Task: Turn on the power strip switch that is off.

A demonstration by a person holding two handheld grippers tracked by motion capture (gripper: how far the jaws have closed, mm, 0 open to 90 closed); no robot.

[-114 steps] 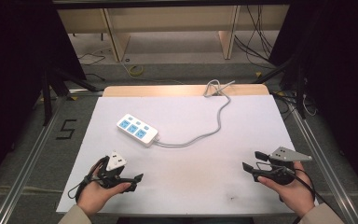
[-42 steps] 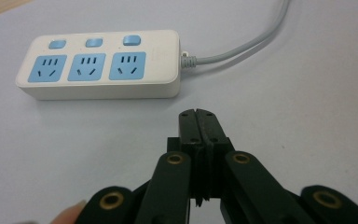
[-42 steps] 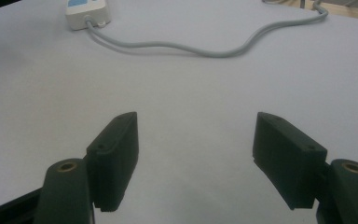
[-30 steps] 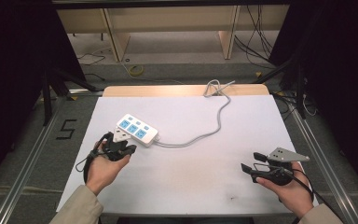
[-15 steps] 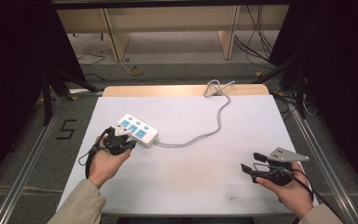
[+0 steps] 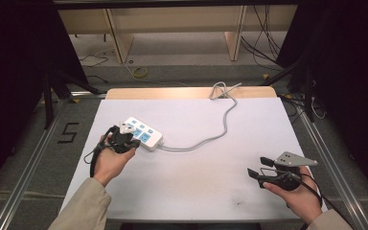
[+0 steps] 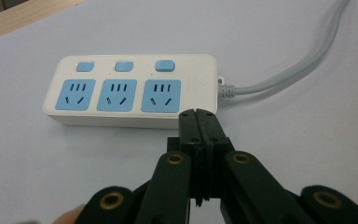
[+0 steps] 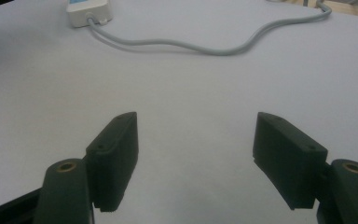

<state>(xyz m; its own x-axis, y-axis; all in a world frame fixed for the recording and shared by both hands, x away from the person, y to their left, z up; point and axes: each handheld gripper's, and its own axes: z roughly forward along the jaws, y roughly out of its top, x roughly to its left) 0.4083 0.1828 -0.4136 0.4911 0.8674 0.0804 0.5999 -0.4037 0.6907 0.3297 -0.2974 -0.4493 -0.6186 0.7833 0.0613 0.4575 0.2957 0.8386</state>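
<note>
- The left gripper (image 6: 124, 139) sits at the left side of the table (image 6: 196, 191), its jaws pressed together with nothing between them
- In the left gripper view the joined tips (image 7: 198, 122) stand right at the near long side of the strip (image 7: 133, 91), below its third socket; whether they touch it I cannot tell
- The strip is white, with three blue sockets and three blue switches in a row; it lies flat on the table's left half, slanted in the high view (image 6: 143, 133)
- Its grey cord (image 6: 220, 124) leaves the right end, curves across the table and runs off the far edge
- The right gripper (image 6: 261, 170) is held at the table's near right, well apart from the strip, jaws spread wide and empty
- In the right gripper view the two jaws stand apart over bare table, with the strip's cord end (image 8: 87, 11) far off at the top left
</note>
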